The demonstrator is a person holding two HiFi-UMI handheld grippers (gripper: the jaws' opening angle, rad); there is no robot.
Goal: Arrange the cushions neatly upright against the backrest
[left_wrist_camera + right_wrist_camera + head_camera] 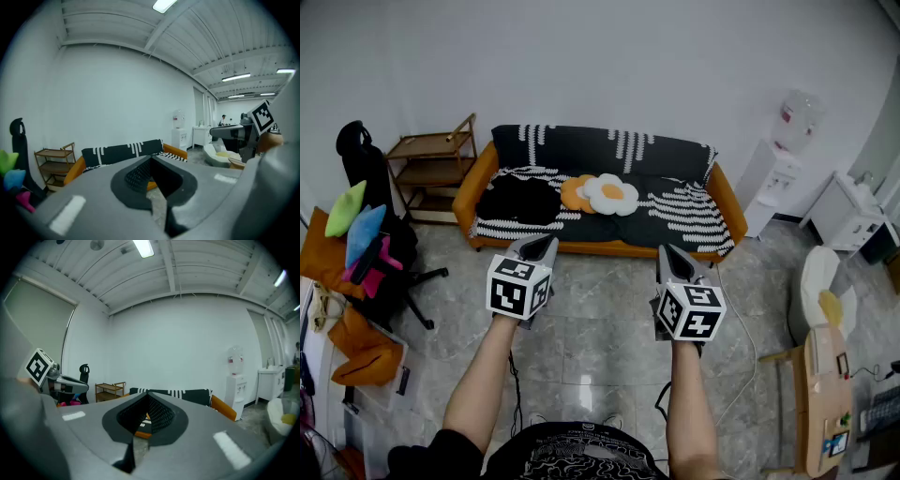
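Note:
An orange-framed sofa (478,183) under a black-and-white striped cover stands against the far wall. Three cushions lie flat on its seat: a black one (520,200) at the left, an orange flower-shaped one (575,192), and a white flower cushion with a yellow centre (613,194) overlapping it. My left gripper (538,247) and right gripper (675,260) hang side by side over the floor, well short of the sofa. Both are shut and hold nothing. The left gripper (152,161) faces the sofa's backrest (122,152). The right gripper (149,397) faces the backrest (187,394) too.
Left of the sofa stand a wooden shelf (431,161) and an office chair piled with coloured cushions (364,234). A water dispenser (776,164), a white cabinet (851,211) and a white chair (820,281) are at the right. A cable (748,328) lies on the tiled floor.

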